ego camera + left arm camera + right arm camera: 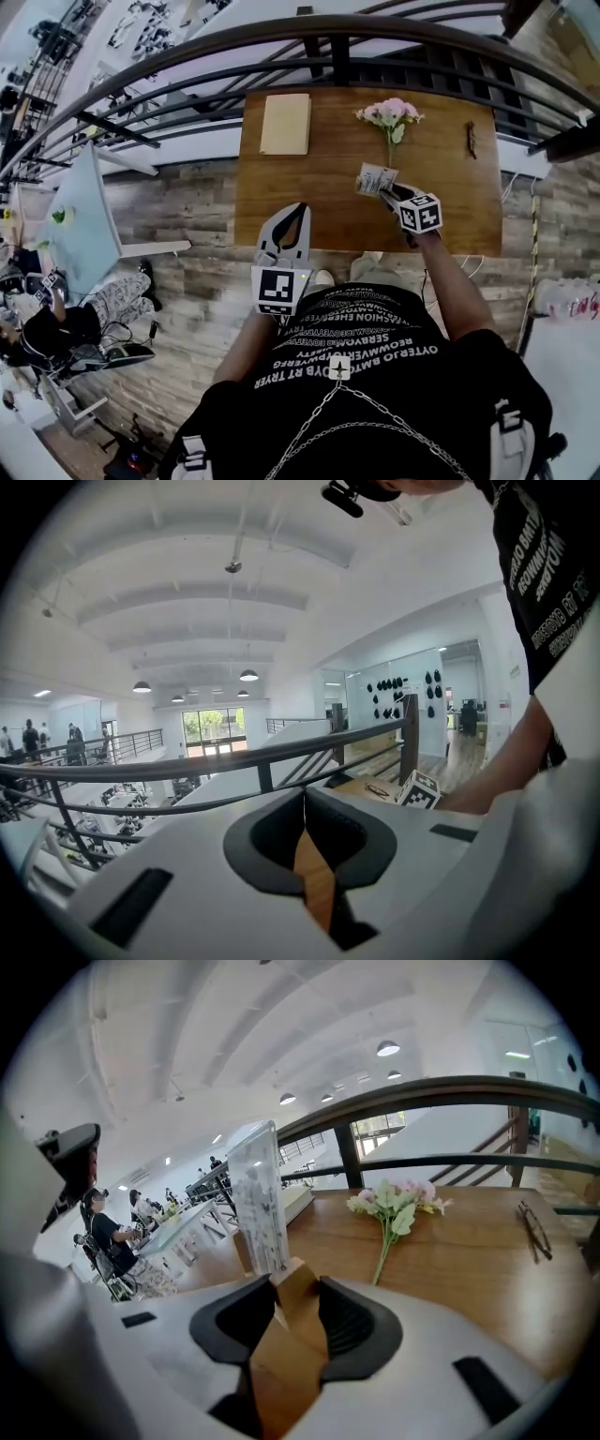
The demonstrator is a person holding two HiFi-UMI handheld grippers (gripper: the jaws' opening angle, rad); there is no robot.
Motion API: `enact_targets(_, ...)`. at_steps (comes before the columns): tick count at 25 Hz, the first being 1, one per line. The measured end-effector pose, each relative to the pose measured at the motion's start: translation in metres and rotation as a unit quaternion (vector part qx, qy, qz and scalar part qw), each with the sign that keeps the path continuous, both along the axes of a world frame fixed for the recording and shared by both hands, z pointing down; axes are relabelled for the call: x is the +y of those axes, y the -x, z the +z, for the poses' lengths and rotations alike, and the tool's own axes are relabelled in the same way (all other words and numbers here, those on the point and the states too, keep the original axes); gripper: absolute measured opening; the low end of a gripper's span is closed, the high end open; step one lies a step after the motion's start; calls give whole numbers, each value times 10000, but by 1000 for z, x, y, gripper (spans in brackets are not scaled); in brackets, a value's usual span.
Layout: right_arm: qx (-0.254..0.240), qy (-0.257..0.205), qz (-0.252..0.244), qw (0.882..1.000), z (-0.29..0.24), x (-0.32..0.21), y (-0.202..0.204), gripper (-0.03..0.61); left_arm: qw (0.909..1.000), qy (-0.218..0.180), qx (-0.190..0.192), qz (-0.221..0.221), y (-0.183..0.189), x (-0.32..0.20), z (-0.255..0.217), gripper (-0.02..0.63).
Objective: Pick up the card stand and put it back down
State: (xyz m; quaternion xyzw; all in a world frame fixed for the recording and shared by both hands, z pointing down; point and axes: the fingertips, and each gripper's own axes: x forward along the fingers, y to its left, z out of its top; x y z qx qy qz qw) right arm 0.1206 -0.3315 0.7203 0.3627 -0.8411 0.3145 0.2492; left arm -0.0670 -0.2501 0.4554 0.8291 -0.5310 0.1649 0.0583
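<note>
A person stands at a brown wooden worktop (319, 202) beside a dark metal railing (187, 58), with a two-jaw gripper in each hand. The right gripper (385, 192) reaches over the middle of the worktop and has hold of the card stand (259, 1194). The stand is a tall, narrow clear plastic plate set upright in a small block of light brown wood. Behind the plastic sits a pale card with grey mottled print, too blurred to read. In the right gripper view the dark ribbed fingers (354, 1321) press on the wooden block from both sides, fairly wide apart around it, and the clear plate rises just beyond their tips, leaning a little to the left. From the head view the stand sits just below the stem of a bunch of pink flowers (392, 114) that lies flat on the worktop. It appears to be raised off the wood, though no view shows its underside clearly. The left gripper (305, 810) rests near the worktop's near edge, well apart from the stand. Its fingers meet at the tips with nothing between them, and only a sliver of brown wood shows through the gap lower down. A tan notepad (286, 123) lies at the far left of the worktop and a pair of glasses (535, 1229) at the far right.
</note>
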Motion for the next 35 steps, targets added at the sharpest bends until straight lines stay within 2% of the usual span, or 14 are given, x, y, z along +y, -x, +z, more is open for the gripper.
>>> enact_targets(7,-65,-340,181,9992,-66,-3,-4,156,9995,-210,109,205,-4,3,-15,28)
enact_targets(13,-335,-567,13,9978,-122,12,9,156,9987,-324,176,363,-3,14,-28,28)
enact_targets(19,-405,-768,1,9962,-168,20,13,156,9976,-415,185,526,-3,21,-37,28)
enact_targets(35,-467,-1225,23,9914,-249,34,26,156,9946,-478,269,878,0,34,-40,28)
